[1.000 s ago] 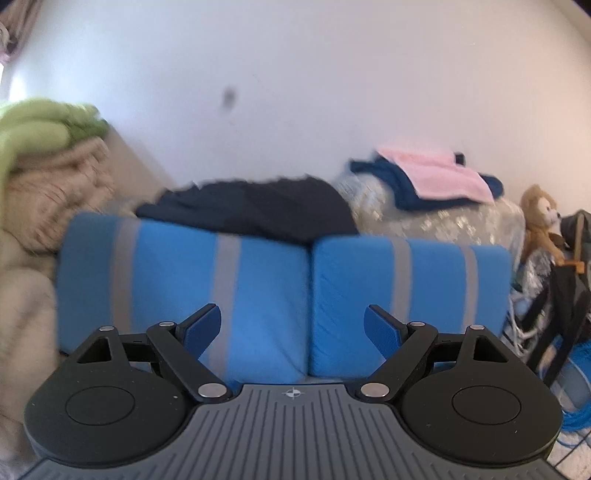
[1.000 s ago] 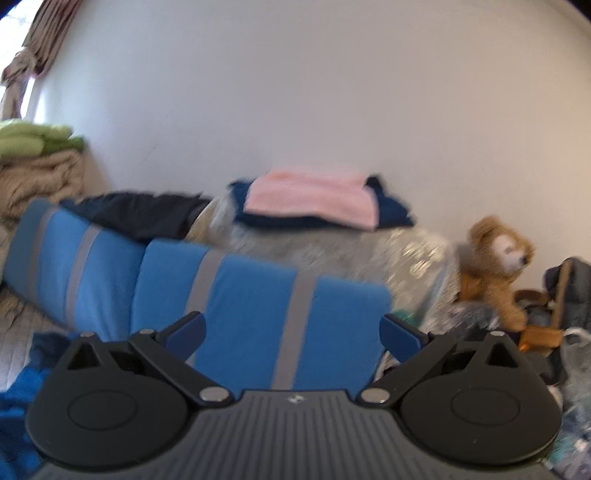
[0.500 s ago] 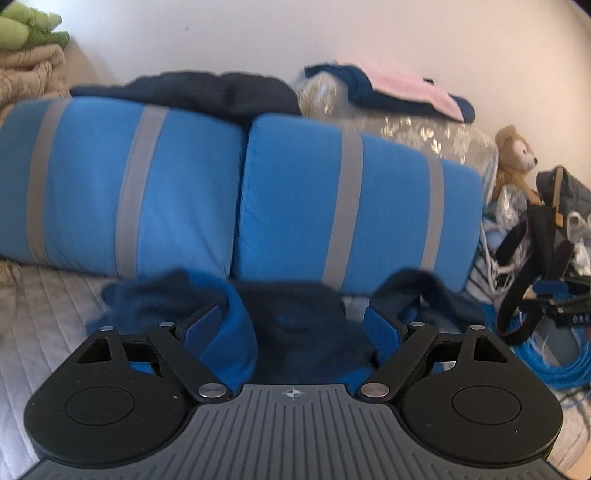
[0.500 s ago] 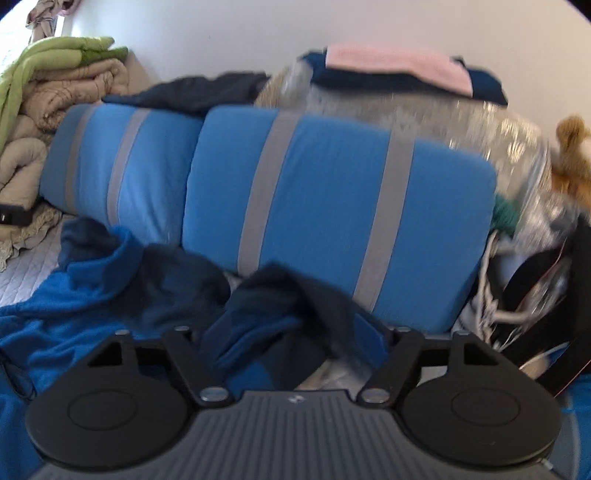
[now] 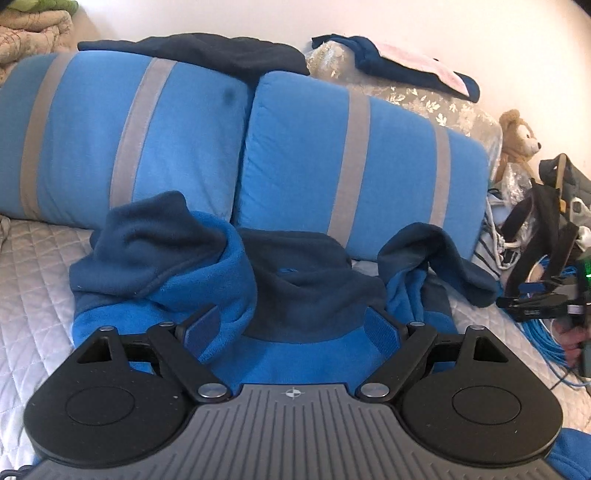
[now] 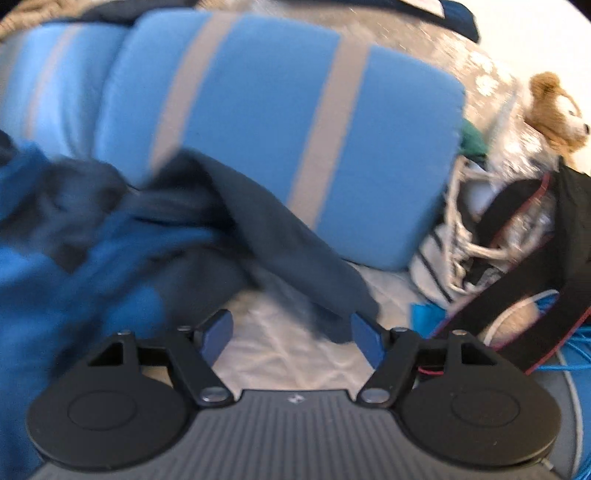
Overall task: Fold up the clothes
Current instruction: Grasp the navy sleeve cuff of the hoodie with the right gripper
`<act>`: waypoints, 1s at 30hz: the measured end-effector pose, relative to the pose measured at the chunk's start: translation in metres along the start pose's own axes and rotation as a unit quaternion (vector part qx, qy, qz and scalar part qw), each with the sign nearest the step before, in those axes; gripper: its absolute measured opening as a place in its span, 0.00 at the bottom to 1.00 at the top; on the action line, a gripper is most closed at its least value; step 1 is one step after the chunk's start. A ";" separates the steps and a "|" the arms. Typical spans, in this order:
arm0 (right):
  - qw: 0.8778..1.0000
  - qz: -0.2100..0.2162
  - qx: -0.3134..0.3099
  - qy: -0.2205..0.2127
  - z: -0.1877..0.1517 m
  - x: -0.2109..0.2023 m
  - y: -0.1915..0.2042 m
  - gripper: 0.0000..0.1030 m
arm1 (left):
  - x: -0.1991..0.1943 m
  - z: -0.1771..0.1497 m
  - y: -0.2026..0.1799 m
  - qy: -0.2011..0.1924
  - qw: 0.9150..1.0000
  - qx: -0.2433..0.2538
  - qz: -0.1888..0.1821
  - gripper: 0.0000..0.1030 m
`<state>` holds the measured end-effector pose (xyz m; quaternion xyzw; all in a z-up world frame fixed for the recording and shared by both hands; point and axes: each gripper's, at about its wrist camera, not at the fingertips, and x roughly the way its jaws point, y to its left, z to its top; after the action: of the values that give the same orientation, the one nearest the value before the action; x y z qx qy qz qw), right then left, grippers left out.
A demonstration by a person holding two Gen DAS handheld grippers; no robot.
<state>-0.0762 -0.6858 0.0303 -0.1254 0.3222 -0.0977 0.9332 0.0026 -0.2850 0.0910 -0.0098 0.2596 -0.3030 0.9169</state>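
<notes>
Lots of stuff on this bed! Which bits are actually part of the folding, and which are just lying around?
Part of the job: blue fleece garment, left gripper, right gripper, both open.

Lying about: striped cushions, teddy bear, blue cable, pink cloth.

white wall | blue grey-striped cushions | quilted bedcover

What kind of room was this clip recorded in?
Probably a lived-in bedroom: a quilted bed cover, blue striped pillows against the wall, and a teddy bear beside clutter.
</notes>
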 end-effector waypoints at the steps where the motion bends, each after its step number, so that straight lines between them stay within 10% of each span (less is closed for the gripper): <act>1: 1.000 -0.014 -0.001 0.003 -0.003 0.008 -0.003 0.78 | 0.001 -0.001 0.000 0.002 1.000 0.001 -0.001 0.83; 10: 0.992 -0.090 -0.087 0.014 -0.003 0.069 -0.005 0.75 | 0.009 -0.003 -0.002 0.011 1.000 0.002 -0.002 0.83; 14: 0.984 -0.102 -0.139 0.049 0.000 0.082 0.002 0.20 | 0.011 -0.004 -0.003 0.014 1.000 0.005 -0.003 0.83; 30: 0.981 0.087 -0.170 0.030 0.081 -0.058 0.090 0.05 | 0.009 -0.003 -0.001 0.011 1.000 0.003 0.002 0.83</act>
<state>-0.0615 -0.5707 0.0986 -0.2508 0.3718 0.0361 0.8930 0.0063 -0.2901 0.0842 -0.0029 0.2686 -0.3020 0.9147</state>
